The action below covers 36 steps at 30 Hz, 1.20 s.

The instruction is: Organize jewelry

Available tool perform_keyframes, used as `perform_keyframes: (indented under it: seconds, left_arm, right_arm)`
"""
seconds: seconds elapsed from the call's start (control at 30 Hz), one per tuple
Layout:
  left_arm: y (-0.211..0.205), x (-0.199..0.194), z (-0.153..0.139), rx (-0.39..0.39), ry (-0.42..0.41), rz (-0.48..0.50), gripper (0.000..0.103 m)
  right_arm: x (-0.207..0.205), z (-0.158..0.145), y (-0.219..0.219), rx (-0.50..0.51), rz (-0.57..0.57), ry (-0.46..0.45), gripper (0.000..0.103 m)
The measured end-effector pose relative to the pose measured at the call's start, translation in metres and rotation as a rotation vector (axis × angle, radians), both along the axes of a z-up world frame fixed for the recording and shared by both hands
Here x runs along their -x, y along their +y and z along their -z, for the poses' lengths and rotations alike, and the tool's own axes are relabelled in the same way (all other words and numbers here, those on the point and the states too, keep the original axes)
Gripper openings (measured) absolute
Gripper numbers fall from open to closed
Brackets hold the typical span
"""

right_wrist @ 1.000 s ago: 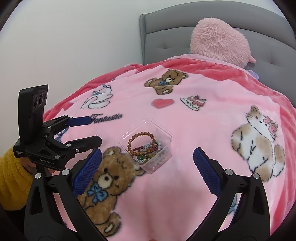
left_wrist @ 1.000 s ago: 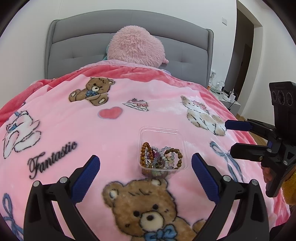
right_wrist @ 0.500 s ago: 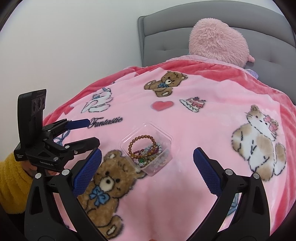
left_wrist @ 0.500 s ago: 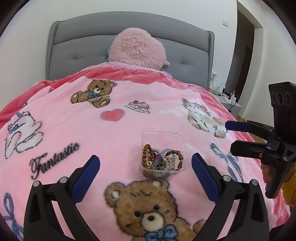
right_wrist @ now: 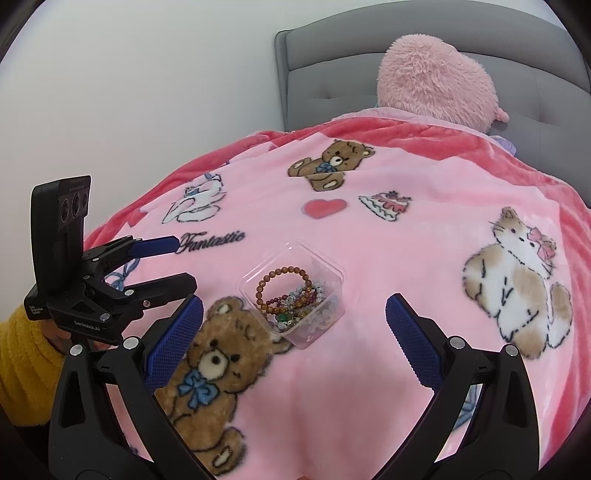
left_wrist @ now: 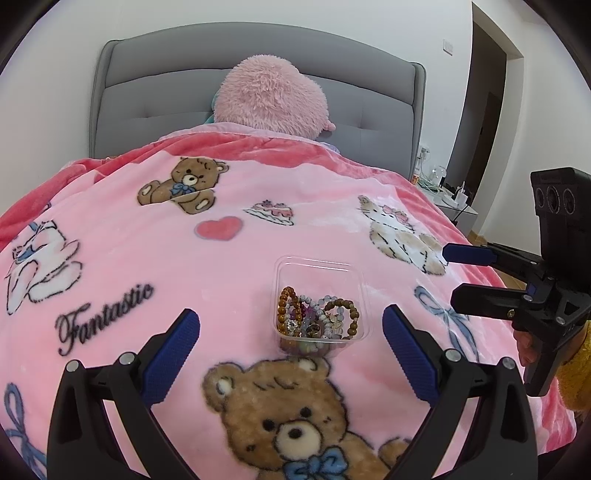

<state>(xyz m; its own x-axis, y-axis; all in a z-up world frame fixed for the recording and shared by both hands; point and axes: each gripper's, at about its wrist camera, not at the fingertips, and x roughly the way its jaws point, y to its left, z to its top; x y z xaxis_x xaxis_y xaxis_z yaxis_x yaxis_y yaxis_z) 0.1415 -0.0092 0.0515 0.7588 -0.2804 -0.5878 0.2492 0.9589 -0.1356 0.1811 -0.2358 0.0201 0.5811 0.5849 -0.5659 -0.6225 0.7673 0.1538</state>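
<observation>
Both grippers eased slightly back from clear tray of beaded bracelets, jaws wide, empty, blanket lettered "Fantastic"

White walls, grey padded headboard, dark doorway at right.

A bed under a pink cartoon blanket carries 1 clear jewelry tub and a pink plush.
</observation>
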Motion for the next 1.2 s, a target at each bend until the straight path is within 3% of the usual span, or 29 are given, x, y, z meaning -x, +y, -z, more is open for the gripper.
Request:
perform_keyframes:
  seconds: [1.2]
  left_arm:
    - [-0.0063, 0.0002, -0.0017, -0.003, 0.006, 0.024, 0.097]
  right_arm:
    - [0.0002, -0.0015, 0.0009, -0.022, -0.003, 0.012, 0.095]
